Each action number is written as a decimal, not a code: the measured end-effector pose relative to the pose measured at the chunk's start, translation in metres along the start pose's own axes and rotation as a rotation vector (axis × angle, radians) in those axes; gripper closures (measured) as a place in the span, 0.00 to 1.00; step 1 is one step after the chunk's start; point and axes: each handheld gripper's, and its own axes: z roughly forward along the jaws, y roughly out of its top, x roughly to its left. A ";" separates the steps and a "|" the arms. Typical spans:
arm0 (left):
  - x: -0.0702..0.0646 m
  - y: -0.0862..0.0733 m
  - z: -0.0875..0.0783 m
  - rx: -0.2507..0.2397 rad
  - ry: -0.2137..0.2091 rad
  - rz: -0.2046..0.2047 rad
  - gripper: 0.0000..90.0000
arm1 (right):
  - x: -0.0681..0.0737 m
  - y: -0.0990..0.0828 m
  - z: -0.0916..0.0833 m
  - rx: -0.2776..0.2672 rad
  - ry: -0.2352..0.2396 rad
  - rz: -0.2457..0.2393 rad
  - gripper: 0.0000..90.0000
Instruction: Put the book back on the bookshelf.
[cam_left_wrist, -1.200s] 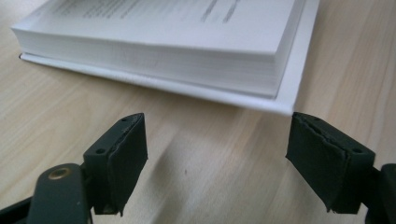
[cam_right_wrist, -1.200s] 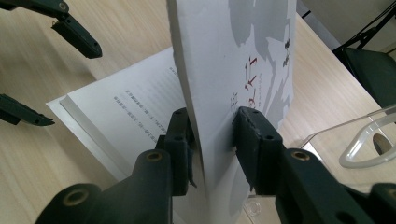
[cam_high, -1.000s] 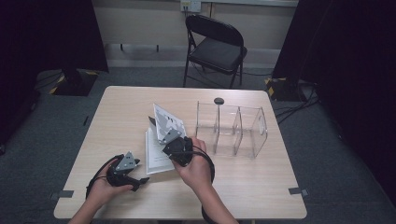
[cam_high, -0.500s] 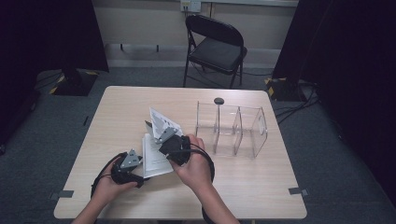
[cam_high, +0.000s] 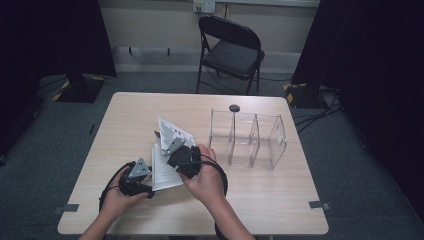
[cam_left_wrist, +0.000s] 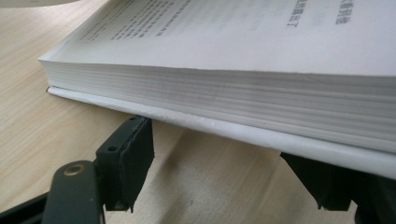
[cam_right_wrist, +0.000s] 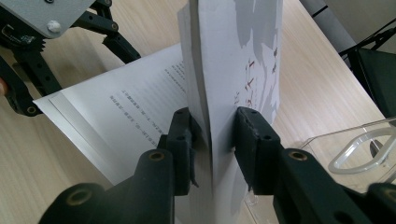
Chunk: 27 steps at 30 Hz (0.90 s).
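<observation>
Left claw (cam_high: 150, 178) edged in at book (cam_left_wrist: 243, 88), closing, not gripping | right claw (cam_right_wrist: 212, 135) clamps lifted cover (cam_right_wrist: 233, 56)

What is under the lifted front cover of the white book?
Under the lifted white cover, clamped by the right gripper, lies a printed white page on the thick page block. The left gripper sits at the book's edge; the wooden table beneath the book is covered.

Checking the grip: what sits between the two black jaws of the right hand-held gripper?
In the right gripper view, the lifted white cover and pages of the open white book stand upright between the right hand-held gripper's jaws, pinched.
</observation>
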 end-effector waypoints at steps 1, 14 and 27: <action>0.000 0.000 0.000 0.000 0.001 -0.002 0.28 | 0.000 0.000 0.000 0.003 -0.002 0.003 0.75; 0.001 0.001 -0.003 0.008 0.016 0.000 0.27 | 0.001 0.002 0.000 0.006 -0.006 -0.005 0.75; -0.003 0.007 -0.011 -0.036 0.055 0.065 0.25 | 0.001 0.007 -0.002 0.015 -0.005 -0.033 0.75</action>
